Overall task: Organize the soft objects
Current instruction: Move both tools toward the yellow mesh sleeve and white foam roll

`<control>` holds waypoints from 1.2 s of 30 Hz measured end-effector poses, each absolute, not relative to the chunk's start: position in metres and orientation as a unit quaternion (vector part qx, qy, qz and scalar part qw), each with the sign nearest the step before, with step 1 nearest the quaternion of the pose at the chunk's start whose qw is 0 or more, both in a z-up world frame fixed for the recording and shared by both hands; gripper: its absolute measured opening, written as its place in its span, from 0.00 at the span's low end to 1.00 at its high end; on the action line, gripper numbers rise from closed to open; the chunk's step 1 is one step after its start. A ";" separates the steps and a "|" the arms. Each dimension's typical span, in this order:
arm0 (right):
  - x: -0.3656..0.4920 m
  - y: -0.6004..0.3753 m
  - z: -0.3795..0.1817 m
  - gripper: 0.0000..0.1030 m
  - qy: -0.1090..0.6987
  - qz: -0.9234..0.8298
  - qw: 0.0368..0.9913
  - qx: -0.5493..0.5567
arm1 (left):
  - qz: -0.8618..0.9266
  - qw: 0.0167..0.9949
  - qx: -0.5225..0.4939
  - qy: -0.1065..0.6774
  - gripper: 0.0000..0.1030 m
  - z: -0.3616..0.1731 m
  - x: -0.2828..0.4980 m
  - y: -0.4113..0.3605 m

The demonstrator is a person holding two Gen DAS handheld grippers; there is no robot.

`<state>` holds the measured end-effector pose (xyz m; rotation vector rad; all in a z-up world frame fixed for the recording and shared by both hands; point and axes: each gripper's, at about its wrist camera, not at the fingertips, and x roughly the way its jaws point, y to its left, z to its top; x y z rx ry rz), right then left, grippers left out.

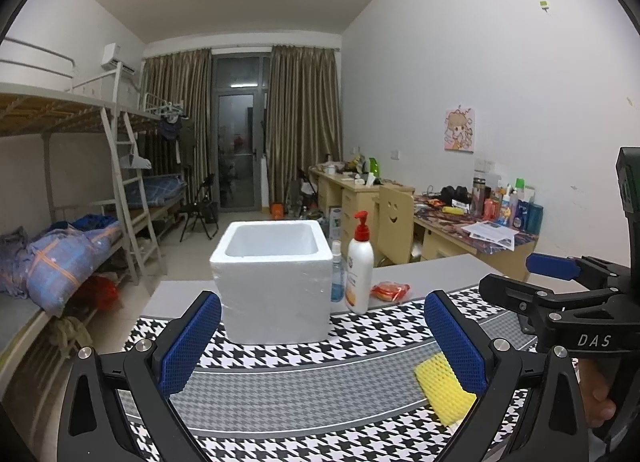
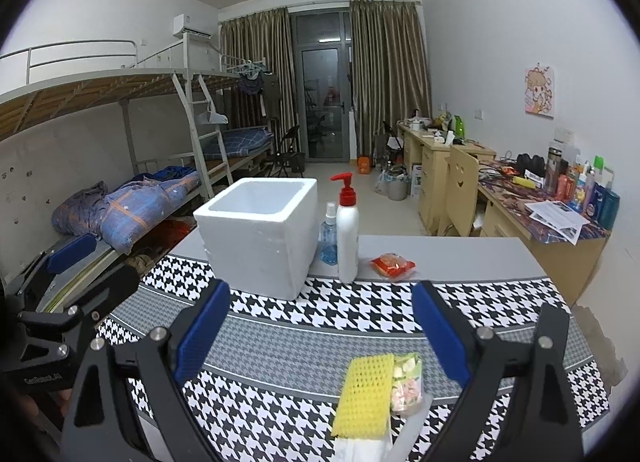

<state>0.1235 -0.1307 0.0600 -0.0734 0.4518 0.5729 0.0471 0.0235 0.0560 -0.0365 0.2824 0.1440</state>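
Observation:
A yellow foam net sleeve lies on the houndstooth mat, on a white tissue pack. A small floral packet lies beside it on the right. My right gripper is open and empty just above them. A white foam box stands open further back; it also shows in the left wrist view. My left gripper is open and empty in front of the box. The yellow sleeve shows behind its right finger.
A red-capped pump bottle, a small blue spray bottle and a red snack packet stand right of the box. Bunk beds are at left, cluttered desks at right. The right gripper shows in the left wrist view.

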 end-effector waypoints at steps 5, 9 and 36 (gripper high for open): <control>0.123 -0.138 0.057 0.92 0.217 0.273 0.937 -0.037 | 0.056 0.987 -0.019 0.147 0.99 0.050 0.052 0.018; 0.123 -0.144 0.053 0.92 0.218 0.266 0.938 -0.035 | 0.049 0.988 -0.021 0.147 0.99 0.046 0.055 0.013; 0.129 -0.184 0.028 0.92 0.232 0.218 0.948 -0.025 | -0.007 0.984 -0.028 0.173 0.99 0.019 0.077 -0.015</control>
